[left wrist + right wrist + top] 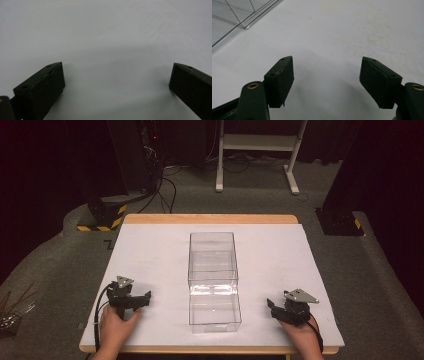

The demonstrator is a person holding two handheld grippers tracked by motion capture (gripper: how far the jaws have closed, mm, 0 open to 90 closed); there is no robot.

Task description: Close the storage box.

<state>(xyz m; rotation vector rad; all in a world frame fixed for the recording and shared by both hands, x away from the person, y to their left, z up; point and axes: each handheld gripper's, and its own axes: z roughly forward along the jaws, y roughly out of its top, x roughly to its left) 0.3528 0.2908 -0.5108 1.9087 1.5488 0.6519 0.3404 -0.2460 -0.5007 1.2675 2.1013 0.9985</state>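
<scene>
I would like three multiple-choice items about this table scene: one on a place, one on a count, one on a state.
1. Where does the clear box stand on the white table cover?
A. between the two claws
B. at the far left corner
C. left of both claws

2. How many clear boxes are on the table?
A. one
B. three
C. five

3. How do the jaws of the left claw stand?
A. apart, with nothing between them
B. shut on a box
C. shut on a cable

Answers:
1. A, the high view shows the box midway between the left claw and the right claw.
2. A, a single long box is there.
3. A, only white surface lies between the jaws.
</scene>
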